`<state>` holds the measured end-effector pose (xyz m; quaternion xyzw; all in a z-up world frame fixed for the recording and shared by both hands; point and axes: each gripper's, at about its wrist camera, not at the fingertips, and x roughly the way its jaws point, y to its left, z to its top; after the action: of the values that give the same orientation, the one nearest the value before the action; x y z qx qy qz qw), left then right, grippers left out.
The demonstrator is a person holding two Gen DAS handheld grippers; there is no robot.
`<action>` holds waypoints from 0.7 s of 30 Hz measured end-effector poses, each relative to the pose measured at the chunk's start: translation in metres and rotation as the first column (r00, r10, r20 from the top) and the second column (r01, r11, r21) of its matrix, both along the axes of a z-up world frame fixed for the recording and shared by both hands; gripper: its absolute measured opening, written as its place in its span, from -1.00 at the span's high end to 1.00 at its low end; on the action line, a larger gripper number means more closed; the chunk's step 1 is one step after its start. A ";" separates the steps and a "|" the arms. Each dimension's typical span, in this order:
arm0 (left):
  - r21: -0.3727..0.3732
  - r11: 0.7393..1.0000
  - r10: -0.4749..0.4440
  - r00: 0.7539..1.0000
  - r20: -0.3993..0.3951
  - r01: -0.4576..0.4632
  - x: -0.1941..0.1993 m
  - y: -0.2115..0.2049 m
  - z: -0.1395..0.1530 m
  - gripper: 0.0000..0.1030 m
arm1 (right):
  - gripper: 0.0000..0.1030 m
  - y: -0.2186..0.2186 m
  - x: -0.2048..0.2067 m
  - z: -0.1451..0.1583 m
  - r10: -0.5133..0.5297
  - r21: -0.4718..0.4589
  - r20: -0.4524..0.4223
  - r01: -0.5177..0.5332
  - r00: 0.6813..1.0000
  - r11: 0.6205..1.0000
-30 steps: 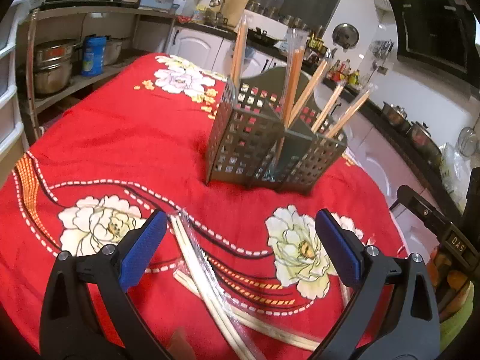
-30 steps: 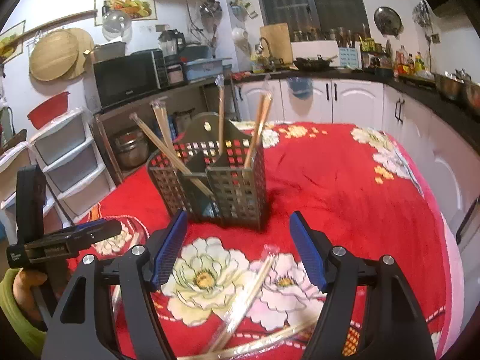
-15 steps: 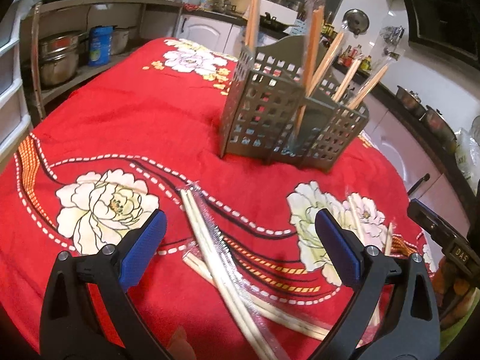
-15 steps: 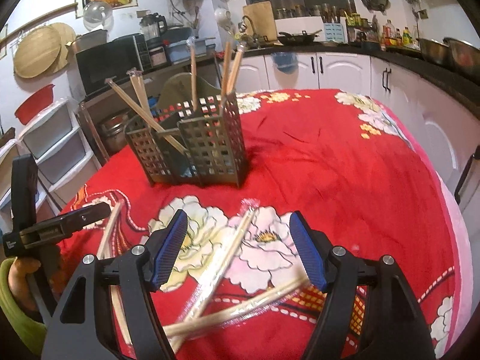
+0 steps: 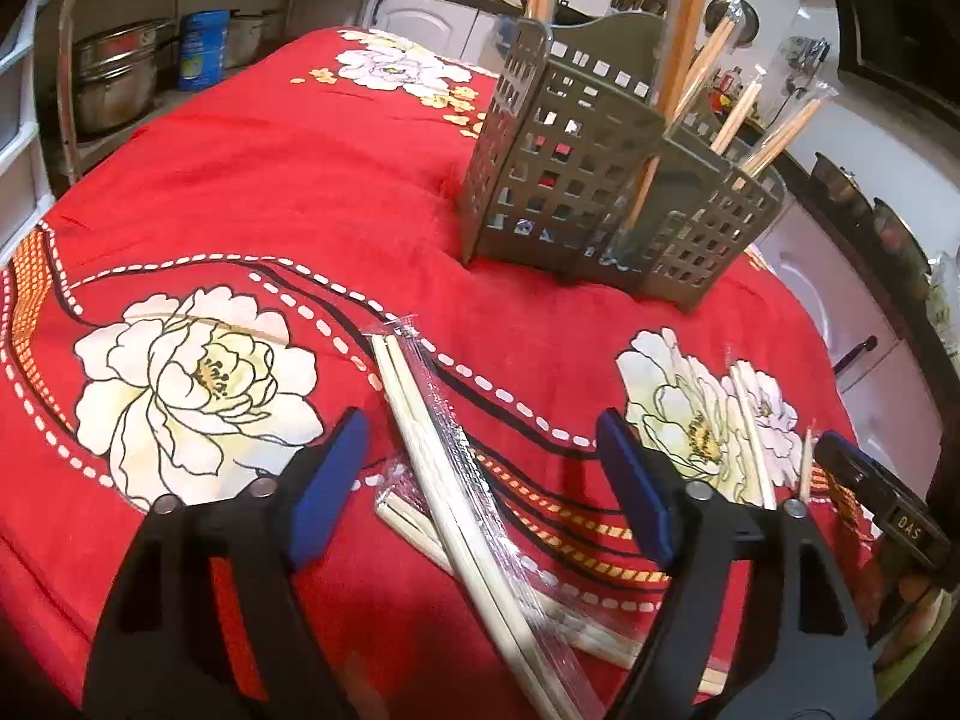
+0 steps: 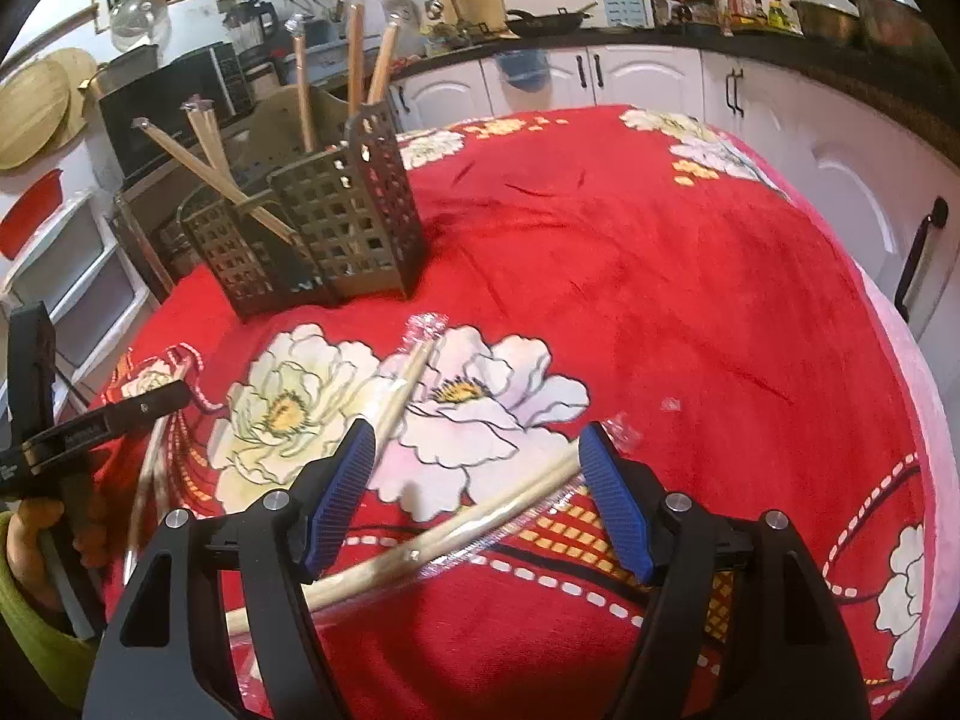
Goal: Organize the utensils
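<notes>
A dark grid utensil holder (image 5: 600, 180) (image 6: 312, 228) stands on the red flowered tablecloth (image 5: 300, 168) with several chopsticks upright in it. Plastic-wrapped chopstick pairs lie loose on the cloth. My left gripper (image 5: 480, 480) hovers low over one wrapped pair (image 5: 432, 420). Its jaws are closing with the pair between them, and the blue pads (image 5: 327, 480) stay clear of it. My right gripper (image 6: 477, 498) is open above another wrapped pair (image 6: 480, 519) lying crosswise. A further pair (image 6: 402, 390) points toward the holder.
More wrapped chopsticks (image 5: 753, 432) lie on the white flower at the right. The other hand-held gripper shows at the edge of each view (image 5: 882, 504) (image 6: 90, 426), held by a hand in a green sleeve. Kitchen counters, cabinets (image 6: 630, 78) and pots (image 5: 114, 78) surround the table.
Both grippers have sunk toward the cloth and tipped downward, so the loose chopsticks now lie between their fingers. The left jaws have narrowed. The holder has not moved.
</notes>
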<state>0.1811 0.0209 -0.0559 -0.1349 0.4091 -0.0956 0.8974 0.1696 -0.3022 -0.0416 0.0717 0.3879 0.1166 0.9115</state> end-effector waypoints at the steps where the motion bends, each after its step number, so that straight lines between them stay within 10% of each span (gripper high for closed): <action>1: 0.008 1.000 -0.003 1.000 -0.003 0.003 0.002 -0.001 -0.001 -0.27 | -0.32 -0.001 0.001 -0.002 -0.005 0.000 -0.012 0.005 1.000 1.000; 12: 0.021 1.000 0.018 0.999 -0.042 -0.017 0.024 0.004 -0.002 0.69 | -0.26 -0.009 0.017 -0.015 -0.053 0.027 -0.094 0.055 0.994 0.998; 21: 0.002 1.000 -0.005 0.999 -0.043 0.005 0.029 0.003 0.000 0.90 | -0.11 -0.024 0.020 -0.016 -0.098 0.066 -0.143 0.109 0.985 0.992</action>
<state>0.2105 0.0238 -0.0564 -0.1351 0.4286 -0.0944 0.8883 0.1896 -0.3259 -0.0571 0.1334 0.4417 0.0781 0.8838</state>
